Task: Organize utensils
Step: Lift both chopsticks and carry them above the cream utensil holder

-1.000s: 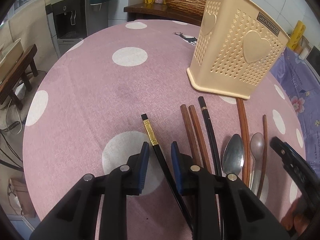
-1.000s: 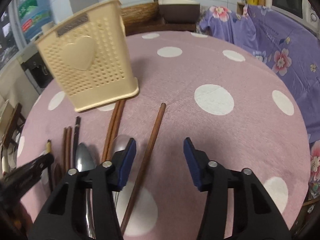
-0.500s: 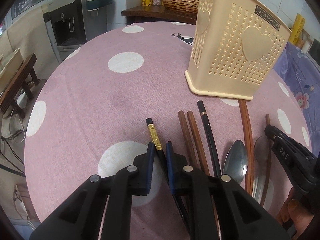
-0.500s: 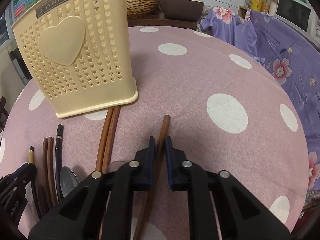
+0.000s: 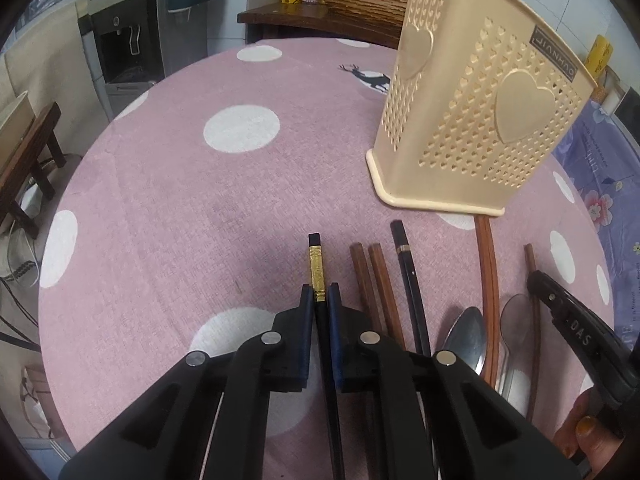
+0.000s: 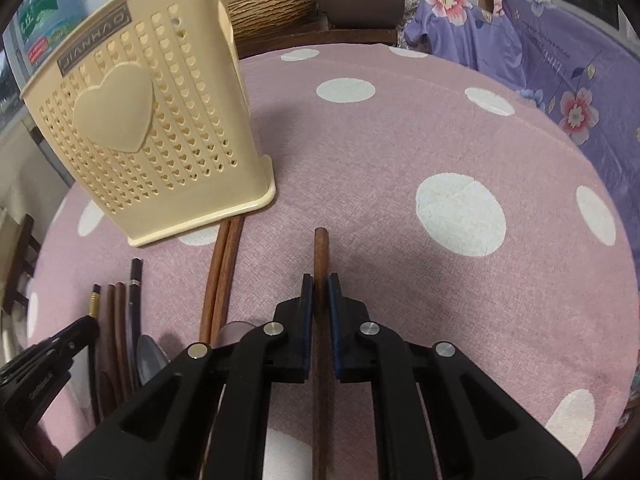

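My left gripper (image 5: pixel 319 294) is shut on a black chopstick with a gold band (image 5: pixel 316 268), whose tip sticks out ahead of the pads. My right gripper (image 6: pixel 319 283) is shut on a brown wooden chopstick (image 6: pixel 321 248). A cream perforated utensil holder (image 5: pixel 476 120) with heart panels stands upright on the pink dotted tablecloth, also in the right wrist view as the holder (image 6: pixel 140 136). On the cloth between the grippers lie two brown chopsticks (image 5: pixel 374 280), a black chopstick (image 5: pixel 408 276), a long brown pair (image 5: pixel 488 280) and two metal spoons (image 5: pixel 466 332).
The round table (image 6: pixel 440 152) drops off at its edges. Behind it stand a wooden sideboard (image 5: pixel 320 20) with a wicker basket, and a water dispenser (image 5: pixel 120 40) at the left. A purple flowered cloth (image 6: pixel 560 60) covers furniture at the right. A wooden stool (image 5: pixel 24 152) stands left.
Both grippers closed: the left one on the gold-banded black chopstick, the right one on the brown chopstick. Both moved forward, nearer the holder.
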{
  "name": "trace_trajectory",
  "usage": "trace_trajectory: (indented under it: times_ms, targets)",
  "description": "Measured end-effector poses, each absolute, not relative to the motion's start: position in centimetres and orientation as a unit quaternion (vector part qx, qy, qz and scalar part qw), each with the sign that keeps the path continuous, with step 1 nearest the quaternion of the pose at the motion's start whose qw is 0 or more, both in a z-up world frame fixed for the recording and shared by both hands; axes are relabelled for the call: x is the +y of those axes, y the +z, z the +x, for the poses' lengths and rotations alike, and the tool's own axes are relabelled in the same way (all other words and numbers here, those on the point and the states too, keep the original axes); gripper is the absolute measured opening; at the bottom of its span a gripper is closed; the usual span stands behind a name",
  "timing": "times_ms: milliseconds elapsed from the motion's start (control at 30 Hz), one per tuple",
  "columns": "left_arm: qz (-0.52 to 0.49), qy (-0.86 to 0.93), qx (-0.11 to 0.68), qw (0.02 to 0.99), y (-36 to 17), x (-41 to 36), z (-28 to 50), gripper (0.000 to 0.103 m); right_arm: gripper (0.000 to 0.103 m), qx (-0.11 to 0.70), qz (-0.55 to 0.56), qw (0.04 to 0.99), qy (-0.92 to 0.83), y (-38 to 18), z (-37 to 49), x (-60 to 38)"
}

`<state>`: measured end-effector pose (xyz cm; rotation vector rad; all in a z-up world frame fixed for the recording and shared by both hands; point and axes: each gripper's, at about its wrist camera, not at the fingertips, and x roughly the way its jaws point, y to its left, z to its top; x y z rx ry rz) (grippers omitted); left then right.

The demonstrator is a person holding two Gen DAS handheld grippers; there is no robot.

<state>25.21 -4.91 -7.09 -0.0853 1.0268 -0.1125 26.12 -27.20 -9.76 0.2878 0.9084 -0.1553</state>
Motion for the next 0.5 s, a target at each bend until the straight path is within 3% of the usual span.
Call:
trace_trajectory:
  times_ms: [500]
  targets:
    - [-0.081, -0.105, 0.361, 0.923, 2.9, -1.3, 23.0, 0.008, 0.008, 0.286, 0.161, 0.944, 0.011, 1.1, 20.6, -29.4]
